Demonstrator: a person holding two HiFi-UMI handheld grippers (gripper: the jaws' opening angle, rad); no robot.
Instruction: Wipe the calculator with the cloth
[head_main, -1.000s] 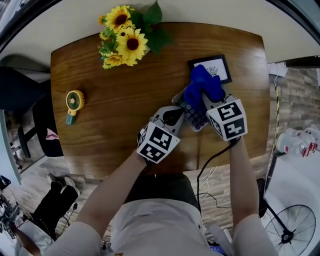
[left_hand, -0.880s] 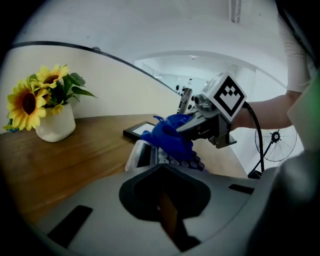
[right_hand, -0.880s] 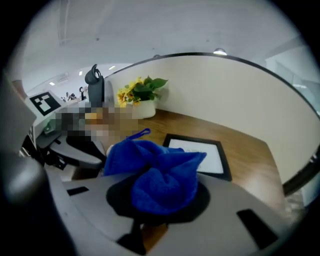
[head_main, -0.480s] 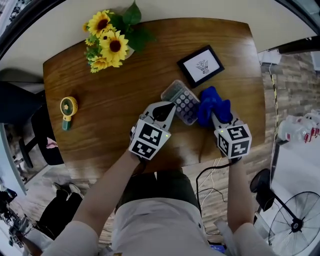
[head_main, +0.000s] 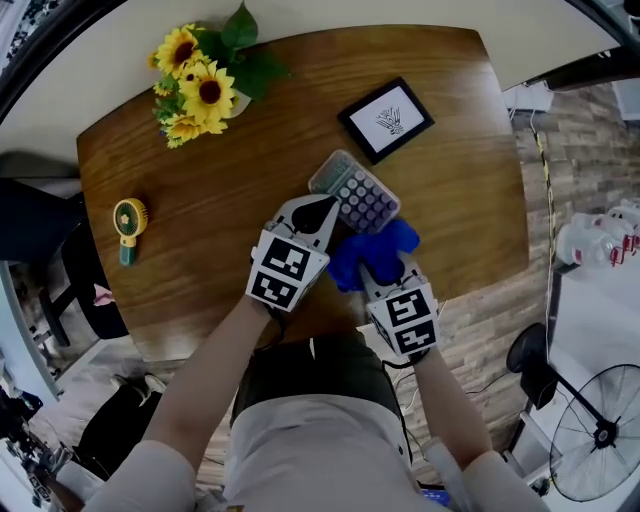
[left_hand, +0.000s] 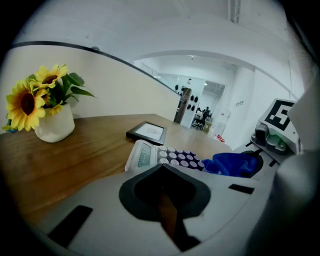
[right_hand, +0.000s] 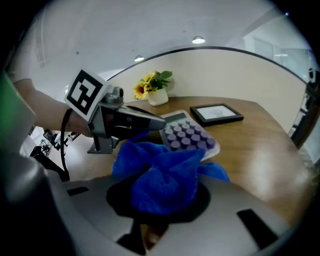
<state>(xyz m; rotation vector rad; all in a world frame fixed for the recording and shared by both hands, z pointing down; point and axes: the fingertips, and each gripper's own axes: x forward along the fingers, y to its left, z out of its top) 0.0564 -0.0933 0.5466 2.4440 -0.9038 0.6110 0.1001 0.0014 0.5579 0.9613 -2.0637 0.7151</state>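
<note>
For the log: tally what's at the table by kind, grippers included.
Calculator: 1
Blue cloth: 1
Picture frame: 1
Vase of sunflowers: 1
Handheld fan: 1
Grippers: 2, left gripper and right gripper
Total: 7

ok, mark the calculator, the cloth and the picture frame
calculator (head_main: 362, 200), head view, on its keypad
cloth (head_main: 372, 250), head view, middle of the bunched blue fabric
picture frame (head_main: 387, 120), head view, on the white print inside
</note>
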